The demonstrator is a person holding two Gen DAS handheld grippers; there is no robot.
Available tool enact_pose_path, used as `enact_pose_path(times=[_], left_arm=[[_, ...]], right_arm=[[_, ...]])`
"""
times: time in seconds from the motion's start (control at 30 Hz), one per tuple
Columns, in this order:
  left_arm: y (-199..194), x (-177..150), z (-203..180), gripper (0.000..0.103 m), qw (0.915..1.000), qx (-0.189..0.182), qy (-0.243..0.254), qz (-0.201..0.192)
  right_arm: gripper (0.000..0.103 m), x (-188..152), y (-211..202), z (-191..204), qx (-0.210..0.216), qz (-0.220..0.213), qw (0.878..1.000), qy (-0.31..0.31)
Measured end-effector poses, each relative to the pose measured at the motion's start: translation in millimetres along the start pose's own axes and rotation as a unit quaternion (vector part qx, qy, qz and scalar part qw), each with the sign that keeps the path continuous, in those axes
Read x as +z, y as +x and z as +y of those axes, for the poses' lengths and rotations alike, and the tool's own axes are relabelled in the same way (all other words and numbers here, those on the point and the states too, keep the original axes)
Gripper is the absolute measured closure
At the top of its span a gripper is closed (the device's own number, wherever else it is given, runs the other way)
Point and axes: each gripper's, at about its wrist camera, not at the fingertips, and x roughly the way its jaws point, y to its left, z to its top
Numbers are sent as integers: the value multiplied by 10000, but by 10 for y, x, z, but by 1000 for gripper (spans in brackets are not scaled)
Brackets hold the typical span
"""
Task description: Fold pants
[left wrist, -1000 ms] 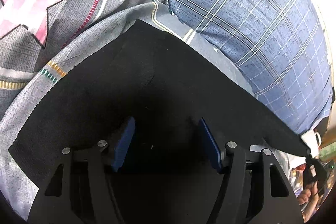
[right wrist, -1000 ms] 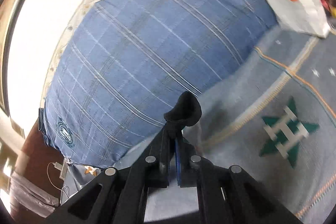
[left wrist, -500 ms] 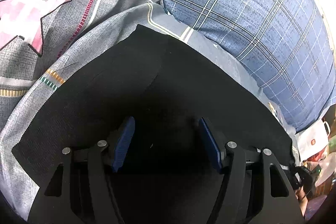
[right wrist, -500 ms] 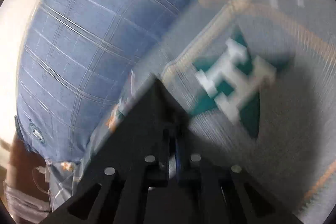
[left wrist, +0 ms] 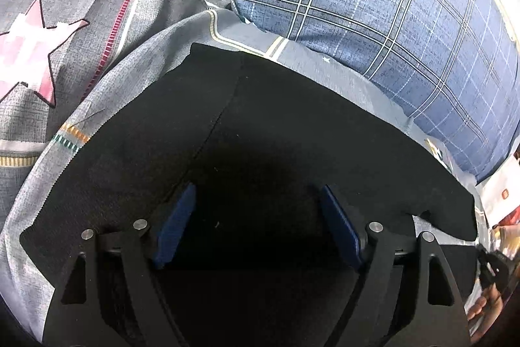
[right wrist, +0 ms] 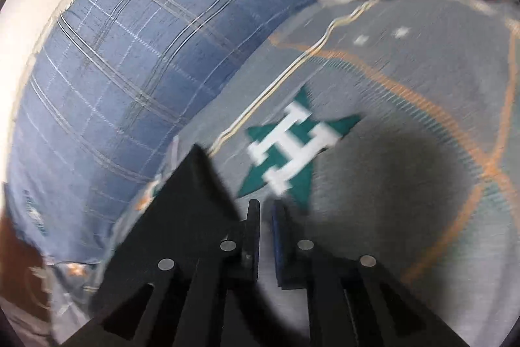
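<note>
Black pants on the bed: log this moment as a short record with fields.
garment: black pants, spread flat on the grey patterned bedspread
neighbour: blue plaid pillow beyond the far edge
left gripper: over the pants, jaws opening, pads clear of the fabric
right gripper: shut, nothing between the pads, pants corner to its left
view quality: right wrist blurred

Both cameras sit on the grippers and look down, close to the bed. Both see the blue pillow (left wrist: 373, 12) and black pants (left wrist: 260, 135).
</note>
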Motion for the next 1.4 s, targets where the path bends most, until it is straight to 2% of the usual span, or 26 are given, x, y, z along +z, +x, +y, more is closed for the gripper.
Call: enact_pose_path(times=[0.03, 0.1, 0.17, 0.23, 0.3, 0.37, 0.4, 0.43, 0.5, 0.53, 0.6, 0.63, 0.67, 0.7, 0.8, 0.9, 0.93, 0.97, 1.07, 1.2, 1.4], left_arm=[[-2, -13, -15, 24, 10000, 39, 31, -42], [-8, -46, -62, 24, 9997, 163, 165, -103], [-1, -54, -79, 24, 9993, 238, 253, -129], [2, -57, -78, 24, 9991, 249, 301, -148], [6, -54, -65, 24, 9991, 238, 310, -152], [10, -58, -63, 24, 9990, 238, 335, -158], [13, -61, -68, 24, 9989, 248, 359, -156], [15, -61, -69, 24, 9989, 256, 369, -152], [20, -70, -77, 24, 9989, 270, 367, -150], [21, -75, -82, 24, 9988, 281, 375, -147], [27, -80, -95, 23, 9985, 311, 419, -138], [30, -84, -99, 24, 9984, 326, 435, -135], [33, -85, -100, 24, 9984, 332, 441, -133], [37, -83, -97, 24, 9984, 329, 443, -129], [46, -76, -87, 24, 9984, 314, 453, -125], [48, -78, -89, 23, 9984, 318, 456, -131], [47, -79, -90, 23, 9984, 319, 449, -132], [46, -79, -90, 23, 9984, 320, 452, -134], [45, -76, -86, 23, 9984, 317, 451, -126], [41, -83, -89, 23, 9985, 315, 441, -121], [40, -83, -95, 23, 9986, 303, 411, -120]], right_arm=[[97, -9, -67, 19, -180, -108, 9997, -131], [97, -29, -199, 99, -194, -304, 9986, -394], [97, -90, -372, 299, -279, -591, 9929, -998], [96, -203, -527, 565, -441, -923, 9786, -1787], [89, -316, -610, 768, -545, -1171, 9636, -2341], [68, -428, -688, 942, -527, -1458, 9471, -2810], [63, -463, -720, 1003, -528, -1596, 9409, -2941], [53, -489, -755, 1062, -612, -1799, 9330, -3055], [28, -567, -804, 1124, -850, -2208, 9150, -3268], [11, -580, -776, 1129, -955, -2261, 9115, -3301], [10, -555, -624, 1097, -1018, -1893, 9205, -3262], [16, -543, -552, 1075, -1071, -1696, 9234, -3271], [25, -545, -521, 1055, -1195, -1649, 9218, -3297], [25, -542, -516, 1050, -1303, -1692, 9184, -3330], [25, -562, -538, 1003, -1126, -1798, 9179, -3353], [25, -553, -451, 975, -1008, -1332, 9292, -3298], [29, -559, -424, 969, -858, -1134, 9349, -3252], [32, -581, -403, 976, -816, -1043, 9356, -3271], [33, -654, -372, 1039, -1068, -1076, 9229, -3540], [34, -688, -318, 1061, -1113, -962, 9194, -3648], [34, -656, -316, 1083, -1304, -1064, 9182, -3586]])
